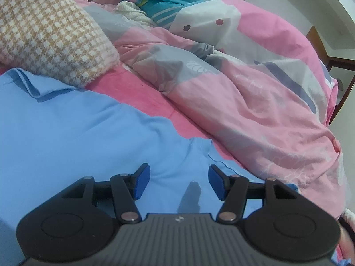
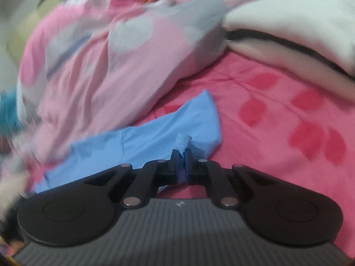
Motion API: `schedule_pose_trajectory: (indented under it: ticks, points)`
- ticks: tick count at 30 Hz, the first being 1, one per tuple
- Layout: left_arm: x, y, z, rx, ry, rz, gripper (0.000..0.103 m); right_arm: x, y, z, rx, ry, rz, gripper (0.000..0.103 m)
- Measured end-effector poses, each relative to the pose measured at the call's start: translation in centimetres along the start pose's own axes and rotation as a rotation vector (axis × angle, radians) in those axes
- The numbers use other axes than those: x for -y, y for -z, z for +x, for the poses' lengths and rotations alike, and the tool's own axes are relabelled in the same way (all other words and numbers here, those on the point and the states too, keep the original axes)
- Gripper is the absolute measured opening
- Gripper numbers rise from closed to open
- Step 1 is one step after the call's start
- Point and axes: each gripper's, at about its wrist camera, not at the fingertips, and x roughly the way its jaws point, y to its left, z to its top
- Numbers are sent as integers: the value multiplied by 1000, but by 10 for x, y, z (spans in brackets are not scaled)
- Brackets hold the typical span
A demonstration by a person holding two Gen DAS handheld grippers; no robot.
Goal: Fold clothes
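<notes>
Jaws spread on left gripper (image 1: 179, 180) over blue shirt (image 1: 66, 128), right gripper (image 2: 182, 164) pinching its edge

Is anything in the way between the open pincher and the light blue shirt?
Nothing visible is. The left gripper hangs open right over the light blue cotton shirt, with only bare shirt between its blue pads. The rumpled pink-and-grey quilt lies off to the side. The right gripper is already shut on the shirt's edge.
</notes>
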Motion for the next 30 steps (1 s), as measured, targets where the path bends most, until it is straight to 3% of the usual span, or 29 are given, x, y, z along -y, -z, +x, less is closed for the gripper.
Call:
schedule_pose_trajectory:
  ticks: [5, 10, 14, 18, 24, 30]
  points:
    - [19, -3, -10, 8, 7, 54, 61, 29, 15, -11, 28, -36, 145, 3]
    - [106, 19, -7, -172, 123, 236, 63, 51, 31, -12, 25, -64, 252, 3]
    - [166, 67, 12, -310, 198, 372, 63, 57, 39, -18, 29, -72, 286, 5]
    - [168, 93, 19, -275, 235, 325, 63, 60, 45, -34, 42, -45, 296, 4]
    - [155, 95, 21, -272, 280, 265, 65, 59, 40, -66, 109, 42, 224, 7]
    - [151, 96, 19, -260, 306, 251, 67, 14, 20, -25, 34, -46, -12, 8]
